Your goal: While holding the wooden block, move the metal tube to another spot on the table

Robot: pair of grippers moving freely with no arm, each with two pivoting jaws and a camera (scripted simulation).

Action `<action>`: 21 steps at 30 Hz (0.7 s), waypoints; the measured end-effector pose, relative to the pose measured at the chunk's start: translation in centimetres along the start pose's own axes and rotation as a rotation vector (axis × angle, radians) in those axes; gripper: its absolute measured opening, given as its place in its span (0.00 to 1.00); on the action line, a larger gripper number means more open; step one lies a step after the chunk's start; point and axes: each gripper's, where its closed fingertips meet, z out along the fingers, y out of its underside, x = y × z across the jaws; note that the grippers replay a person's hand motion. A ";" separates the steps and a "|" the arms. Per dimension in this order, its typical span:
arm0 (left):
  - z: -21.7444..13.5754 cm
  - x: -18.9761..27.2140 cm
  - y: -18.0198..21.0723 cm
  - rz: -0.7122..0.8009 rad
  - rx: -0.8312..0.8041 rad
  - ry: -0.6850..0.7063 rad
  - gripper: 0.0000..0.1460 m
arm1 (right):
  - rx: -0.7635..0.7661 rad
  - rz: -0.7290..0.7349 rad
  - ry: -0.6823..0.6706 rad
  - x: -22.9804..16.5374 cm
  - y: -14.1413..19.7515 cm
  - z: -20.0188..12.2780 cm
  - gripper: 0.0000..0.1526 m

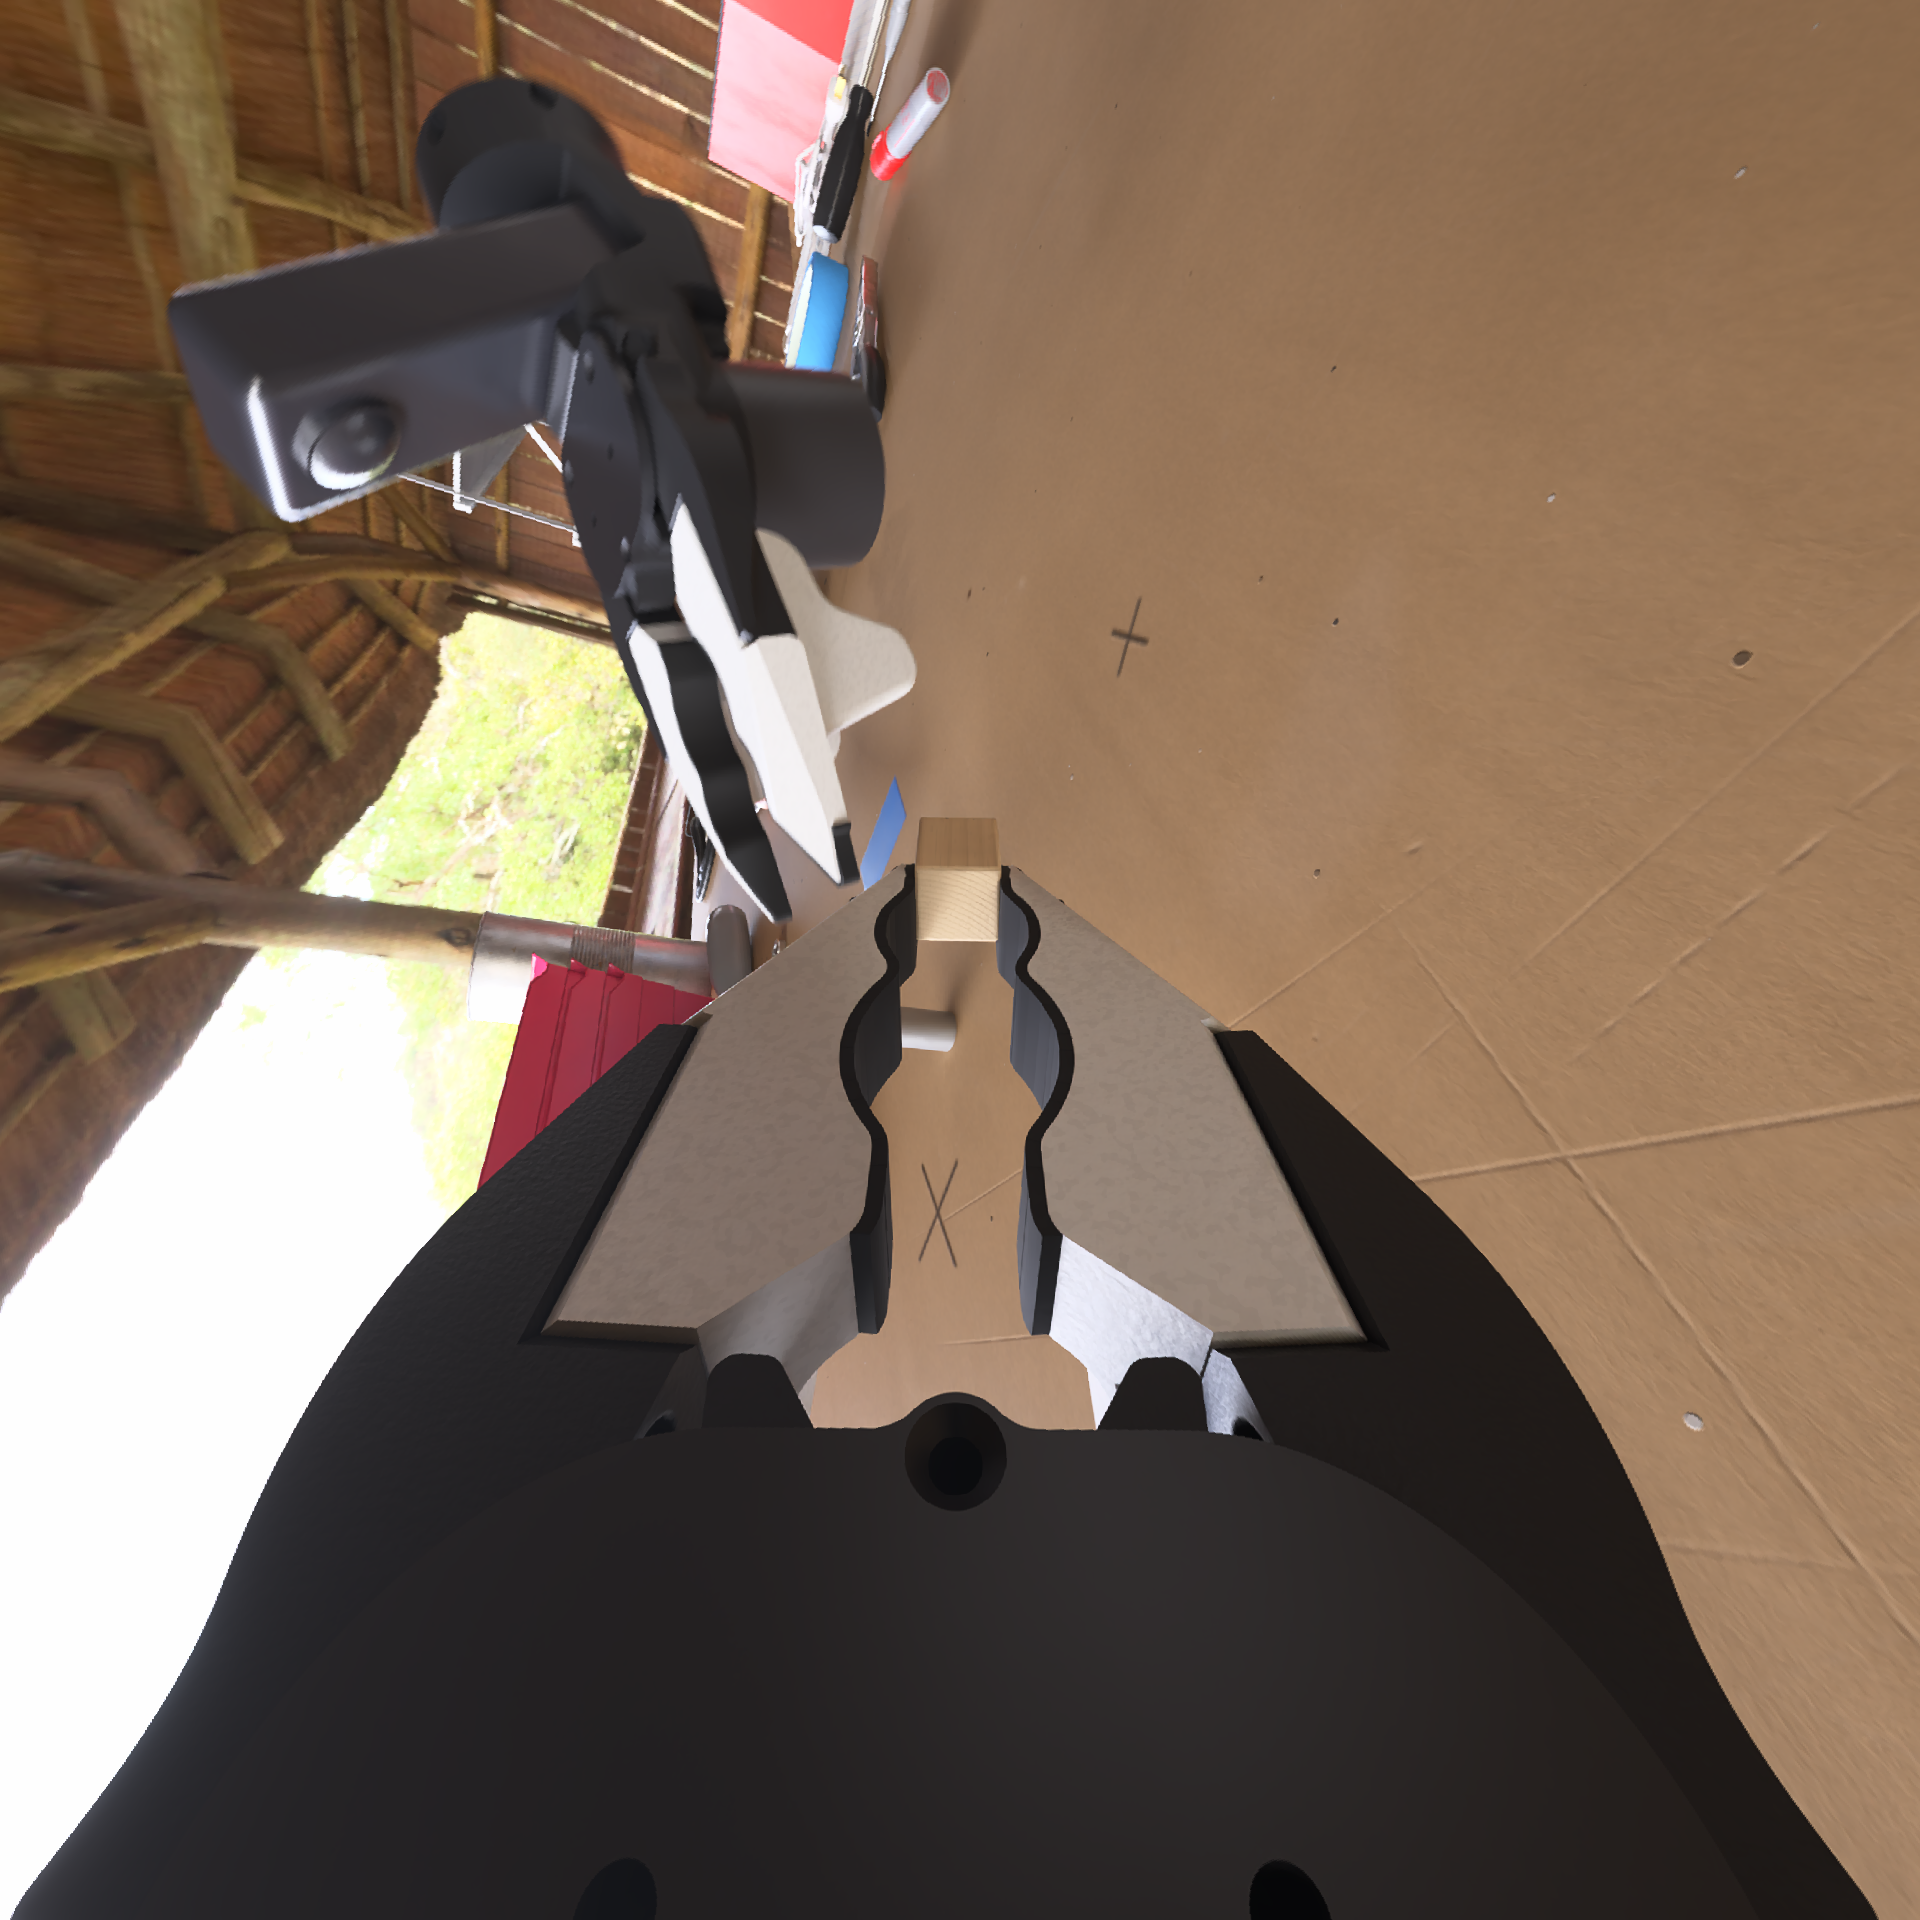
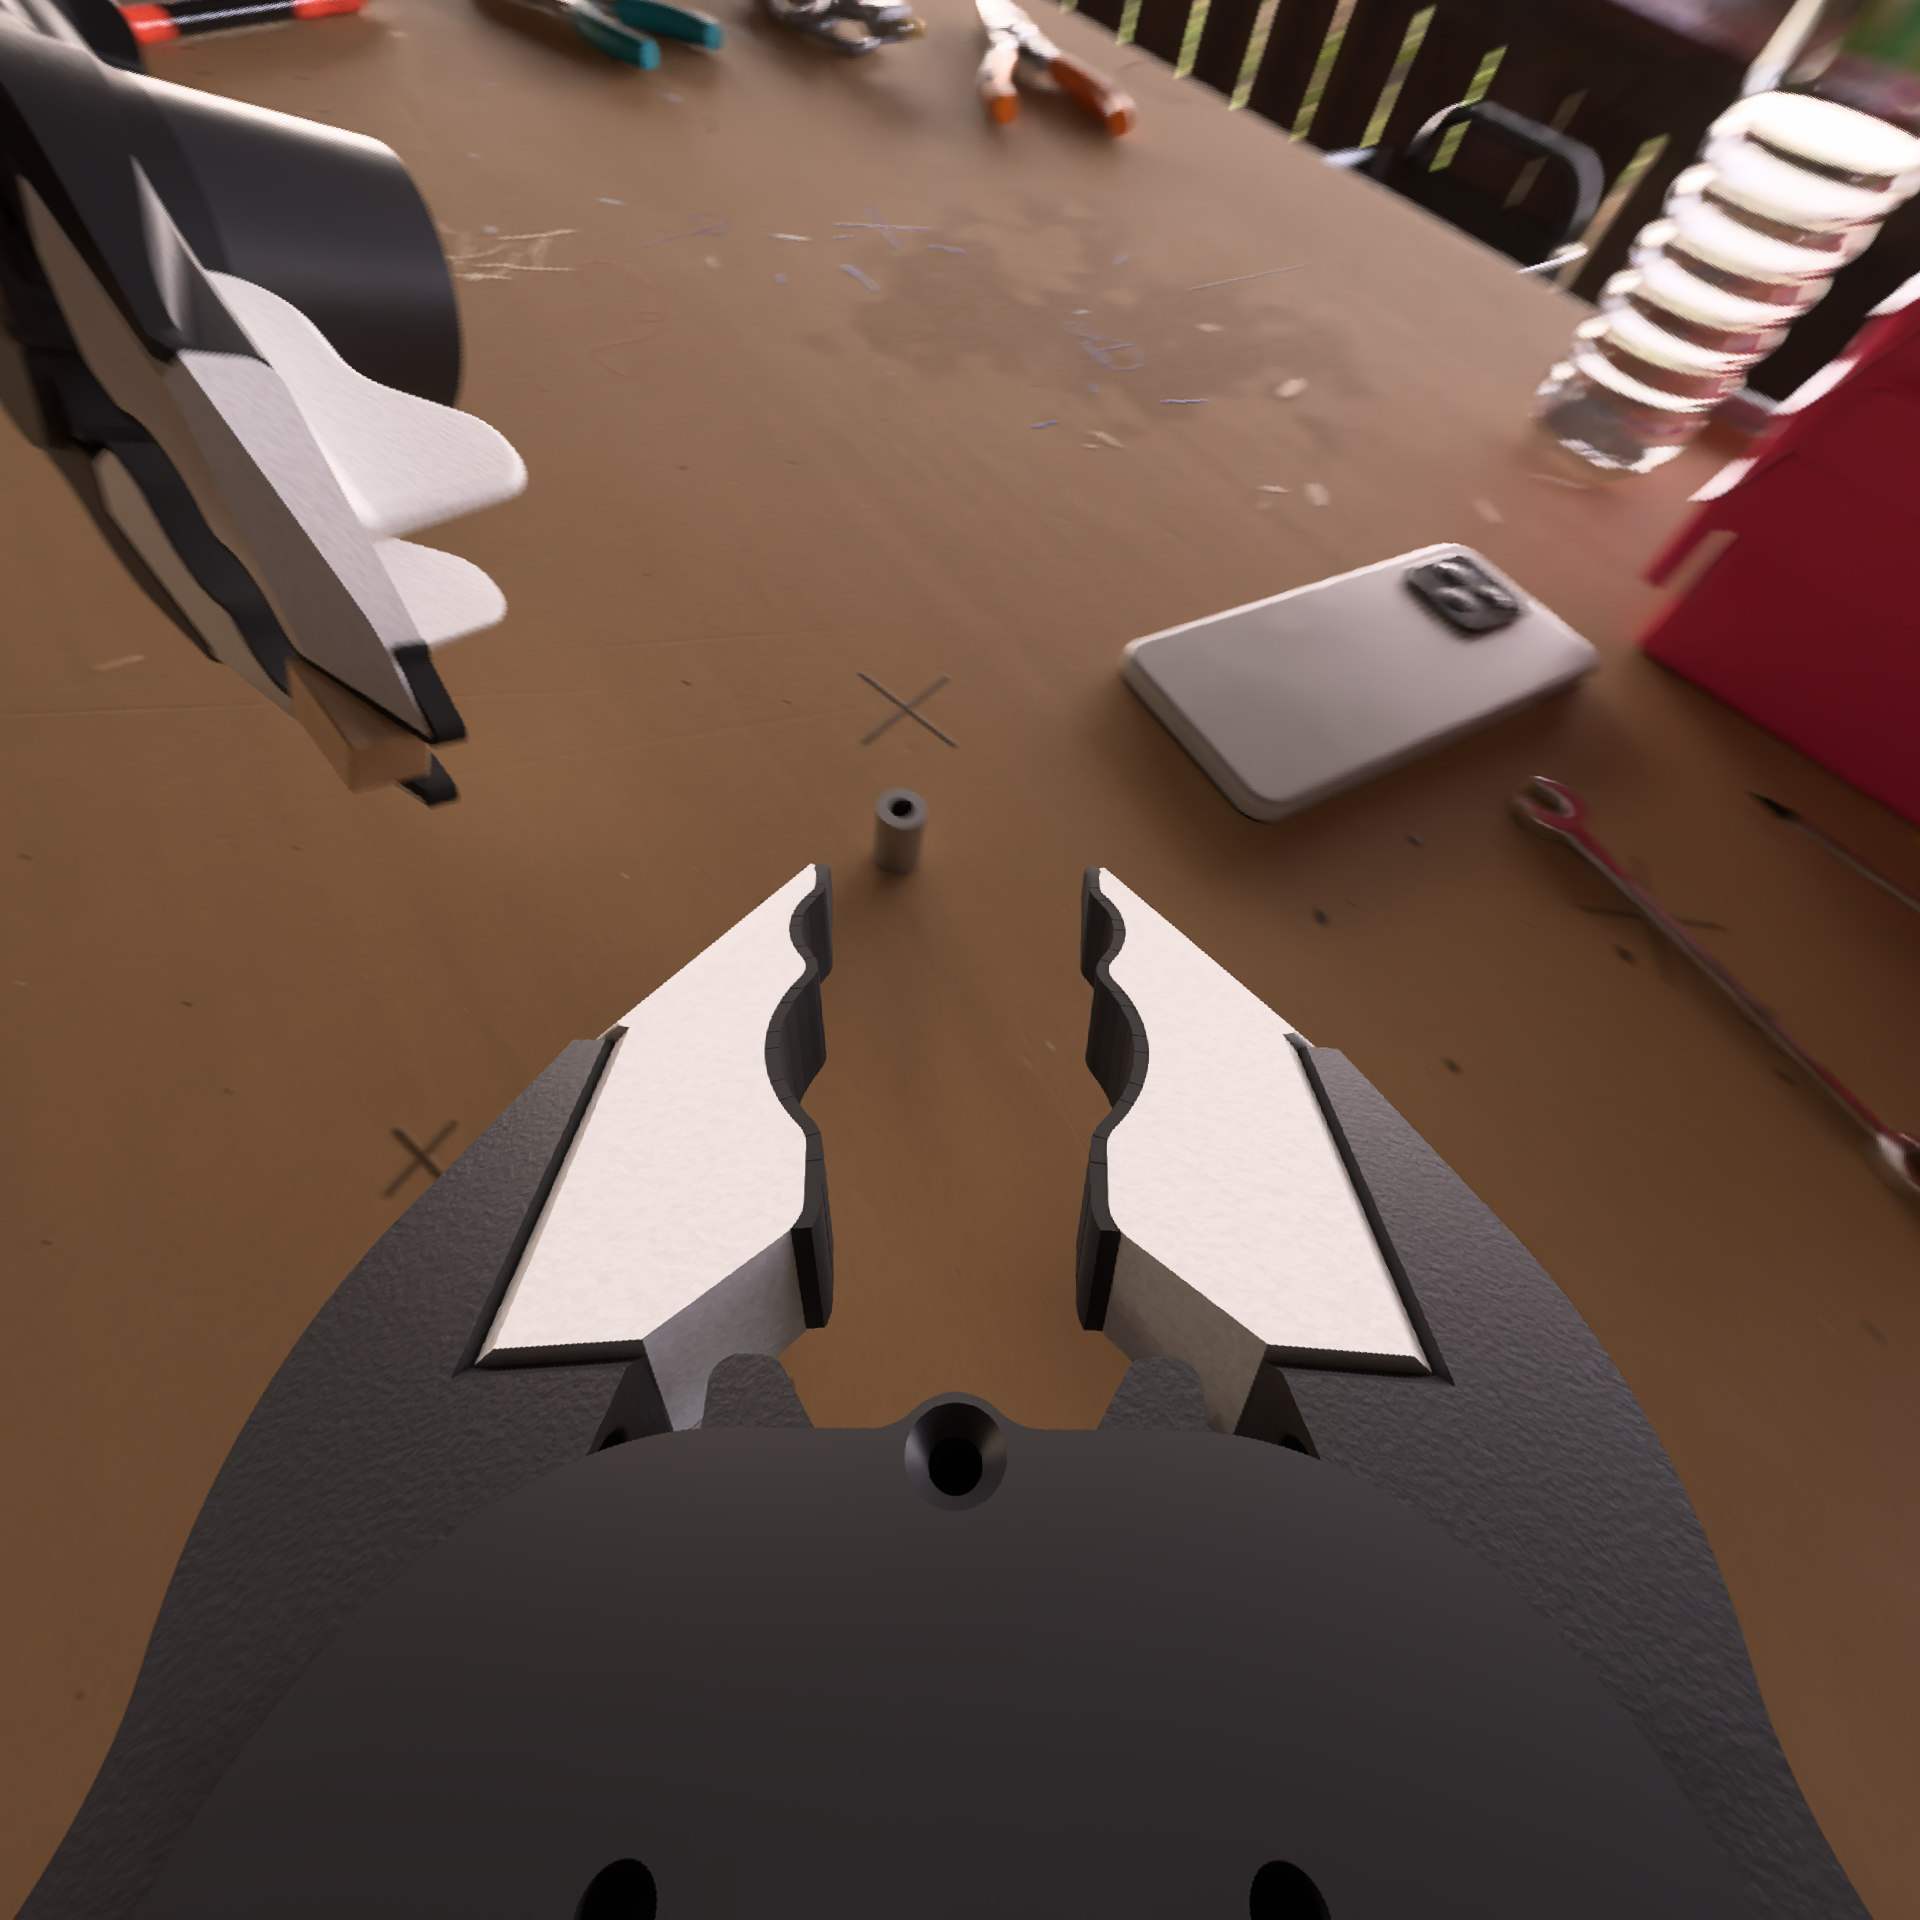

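My left gripper (image 1: 957, 885) is shut on a small pale wooden block (image 1: 956, 902) and holds it above the brown table (image 1: 1455, 727). It also shows at the upper left of the right wrist view (image 2: 416, 756), with the block (image 2: 348, 746) between its tips. A short grey metal tube (image 2: 900, 828) stands upright on the table, just past my right gripper's (image 2: 956, 883) tips and slightly left of their centre. The right gripper is open and empty. In the left wrist view the tube (image 1: 928, 1029) shows between my fingers, and the right gripper (image 1: 810, 883) hangs to the left.
A grey phone (image 2: 1351, 675) lies to the right, with a wrench (image 2: 1714, 987) and a red box (image 2: 1818, 623) beyond it. A stack of dishes (image 2: 1745, 281) stands at the far right. Pliers (image 2: 1049, 73) lie at the far edge. A drawn cross (image 2: 906, 711) marks the table.
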 end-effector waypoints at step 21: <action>0.1 0.5 0.0 0.005 -0.009 0.027 0.09 | -0.190 -0.069 -0.316 -1.9 1.4 5.3 0.12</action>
